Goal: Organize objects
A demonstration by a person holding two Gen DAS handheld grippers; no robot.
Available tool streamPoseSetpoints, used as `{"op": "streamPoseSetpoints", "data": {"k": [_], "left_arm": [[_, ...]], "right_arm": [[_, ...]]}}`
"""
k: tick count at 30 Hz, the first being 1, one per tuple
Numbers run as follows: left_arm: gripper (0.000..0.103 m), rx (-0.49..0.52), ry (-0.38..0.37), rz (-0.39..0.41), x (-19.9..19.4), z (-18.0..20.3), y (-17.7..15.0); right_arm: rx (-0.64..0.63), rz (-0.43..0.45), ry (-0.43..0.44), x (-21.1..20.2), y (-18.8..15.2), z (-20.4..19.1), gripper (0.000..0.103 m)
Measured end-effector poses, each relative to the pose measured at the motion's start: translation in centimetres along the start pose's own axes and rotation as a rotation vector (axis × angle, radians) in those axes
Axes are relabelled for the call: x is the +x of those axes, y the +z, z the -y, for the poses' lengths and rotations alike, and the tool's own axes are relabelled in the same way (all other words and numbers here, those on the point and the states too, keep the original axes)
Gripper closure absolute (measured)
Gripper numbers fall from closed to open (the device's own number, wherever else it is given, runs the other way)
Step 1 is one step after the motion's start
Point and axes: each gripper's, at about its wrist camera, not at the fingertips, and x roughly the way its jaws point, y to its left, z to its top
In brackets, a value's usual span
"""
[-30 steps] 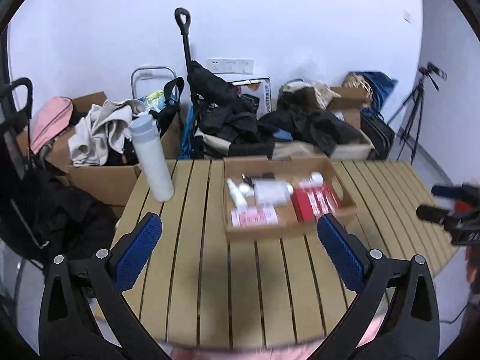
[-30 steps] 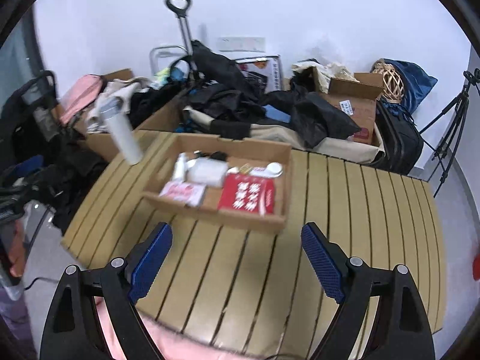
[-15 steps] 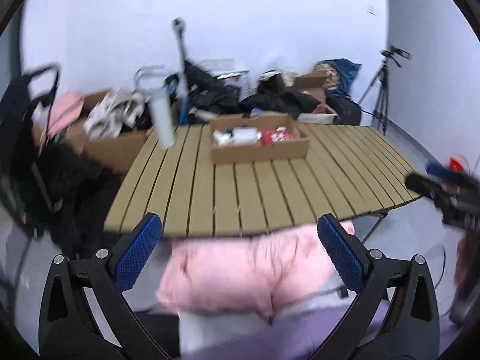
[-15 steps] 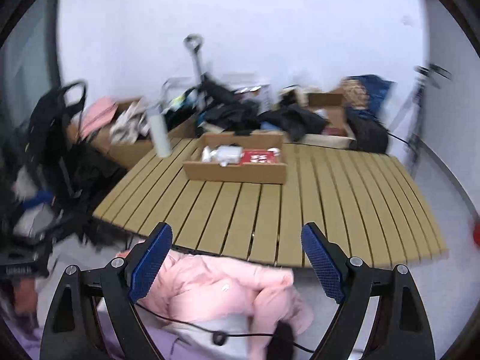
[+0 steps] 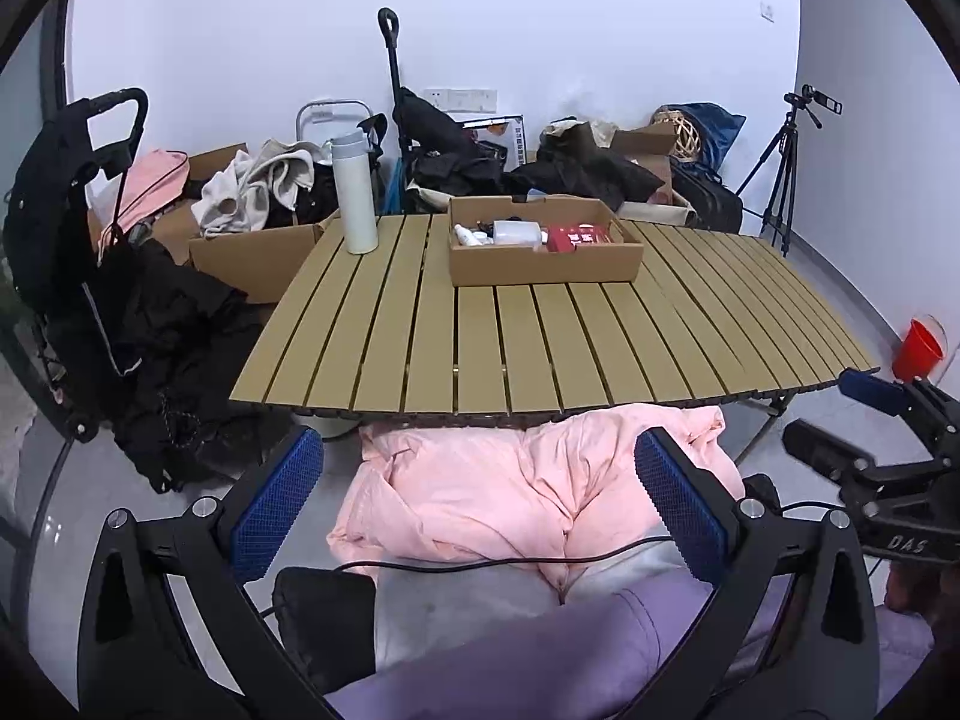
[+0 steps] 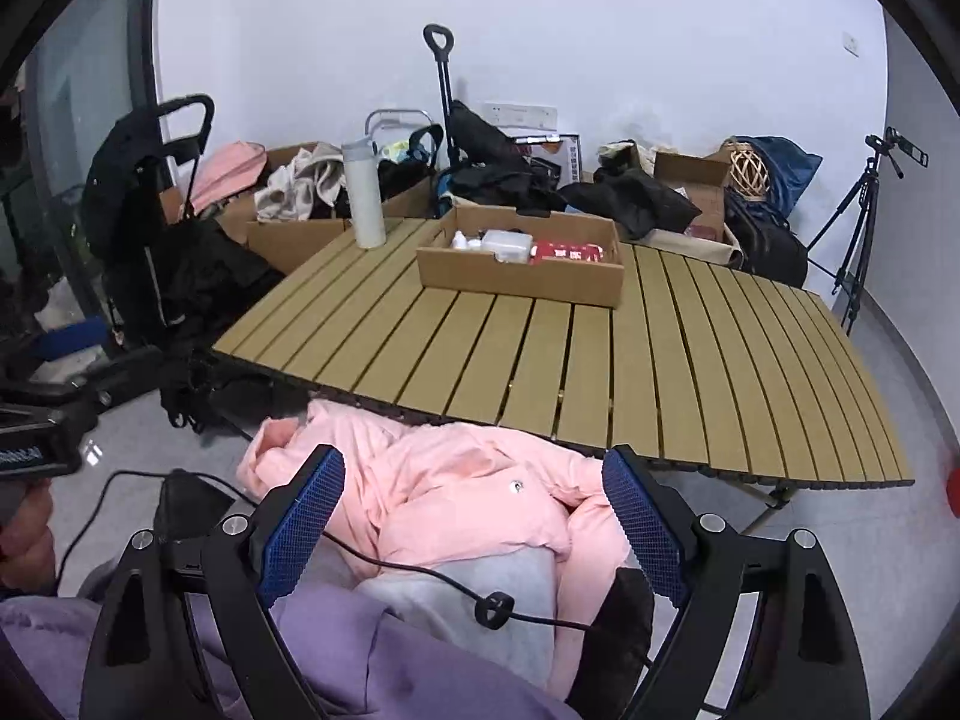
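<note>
The near wall of the cardboard box [image 5: 543,261] hid most of its contents; only the tops of a white bottle [image 5: 519,232], a red packet [image 5: 579,237] and some small items too blurred to name showed. The box sat on the far middle of the slatted table [image 5: 540,348], its long side running across the slats. A white flask [image 5: 354,195] stood upright at the far left corner. The left gripper [image 5: 480,507] and right gripper [image 6: 474,510] hung spread wide and empty over a pink jacket [image 5: 510,498], short of the table's near edge.

Both grippers, left [image 5: 478,507] and right [image 6: 474,516], have withdrawn from the table [image 5: 540,336] (jaws wide).
</note>
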Motion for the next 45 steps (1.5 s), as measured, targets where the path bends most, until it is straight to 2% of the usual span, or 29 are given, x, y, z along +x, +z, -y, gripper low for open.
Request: {"op": "streamPoseSetpoints", "data": {"k": [6, 9, 45], "left_arm": [[0.0, 0.008, 0.002, -0.003, 0.1, 0.1, -0.1], [0.0, 0.012, 0.001, -0.008, 0.2, 0.2, -0.1], [0.0, 0.028, -0.002, -0.023, 0.4, 0.0, -0.4]], "right_arm": [[0.037, -0.001, -0.009, 0.1, 0.2, 1.1, 0.012], [0.03, -0.027, -0.009, 0.7, 0.0, 1.1, 0.012], [0.022, -0.044, -0.001, 1.2, -0.1, 1.0, 0.012]]}}
